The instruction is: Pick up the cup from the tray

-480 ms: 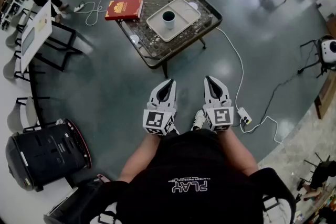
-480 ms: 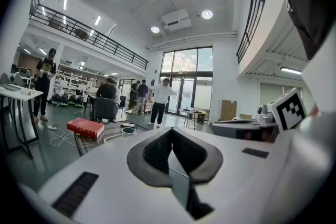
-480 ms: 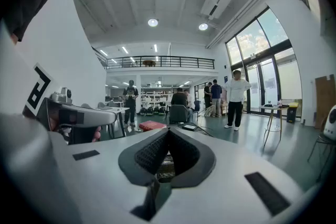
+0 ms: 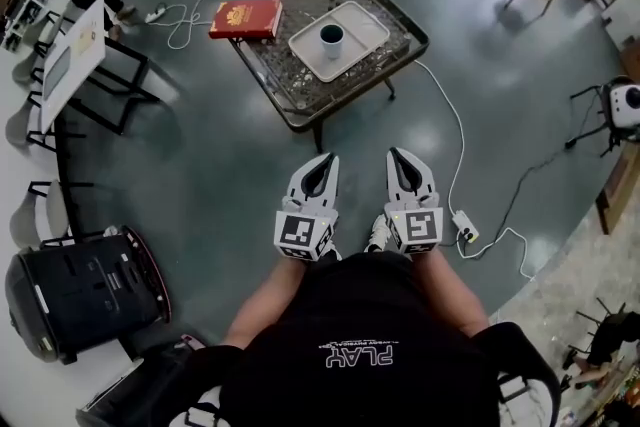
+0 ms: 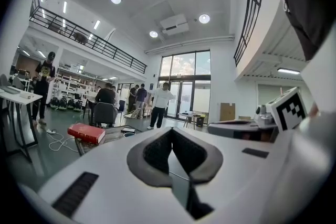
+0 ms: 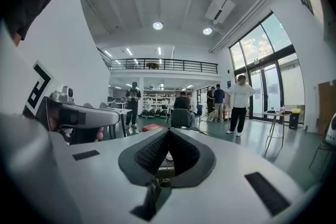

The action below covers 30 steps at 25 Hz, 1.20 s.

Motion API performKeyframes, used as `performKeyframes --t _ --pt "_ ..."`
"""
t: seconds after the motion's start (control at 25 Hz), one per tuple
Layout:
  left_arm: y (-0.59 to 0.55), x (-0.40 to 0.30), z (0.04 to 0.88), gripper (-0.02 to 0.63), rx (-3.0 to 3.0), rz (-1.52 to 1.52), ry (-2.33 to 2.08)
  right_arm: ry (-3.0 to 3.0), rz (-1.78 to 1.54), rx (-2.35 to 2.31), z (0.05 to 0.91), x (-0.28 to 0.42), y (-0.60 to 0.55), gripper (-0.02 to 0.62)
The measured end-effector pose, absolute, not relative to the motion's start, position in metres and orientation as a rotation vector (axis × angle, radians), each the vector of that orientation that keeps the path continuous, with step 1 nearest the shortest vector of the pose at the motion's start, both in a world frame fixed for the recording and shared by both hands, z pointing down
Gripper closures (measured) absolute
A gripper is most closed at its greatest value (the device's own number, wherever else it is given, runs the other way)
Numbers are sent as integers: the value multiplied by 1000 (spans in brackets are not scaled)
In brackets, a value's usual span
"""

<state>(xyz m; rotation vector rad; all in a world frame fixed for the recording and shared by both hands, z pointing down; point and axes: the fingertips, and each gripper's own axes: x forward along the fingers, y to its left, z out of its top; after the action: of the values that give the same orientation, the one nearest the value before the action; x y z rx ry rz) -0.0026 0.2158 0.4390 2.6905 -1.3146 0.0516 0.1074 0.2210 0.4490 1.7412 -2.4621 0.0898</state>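
Nothing of the task is done yet. The cup point(image 4: 332, 37) stands on the white tray point(image 4: 365, 23), on the low table point(image 4: 292, 87), well ahead of both grippers and a little to the left of the line between them. A red book point(image 4: 245, 18) lies on the same table, further to the left of the cup.

The left gripper point(image 4: 325, 158) and the right gripper point(image 4: 397, 153) are held close to the person's body, side by side, tips pointing forward to the table. Each has its jaws clenched together, and nothing is between them; both gripper views show the pads meeting at the tip.

What is left is, I think, the whole job: to walk near the table, part the jaws of one gripper, close them on the cup and lift it from the tray.

The cup seems to stand upright. Its dark mouth faces up to the head camera, so its long axis is vertical. I cannot see any handle at this distance.
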Motion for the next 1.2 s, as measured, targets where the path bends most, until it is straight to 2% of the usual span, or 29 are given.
performKeyframes --t 0.6,1.2 --pt "211 -30 437 597 2691 24 -1318 -2496 56 1738 441 79 214 586" --pt "188 -94 433 597 2717 4 -1308 -2492 17 1740 436 14 190 586"
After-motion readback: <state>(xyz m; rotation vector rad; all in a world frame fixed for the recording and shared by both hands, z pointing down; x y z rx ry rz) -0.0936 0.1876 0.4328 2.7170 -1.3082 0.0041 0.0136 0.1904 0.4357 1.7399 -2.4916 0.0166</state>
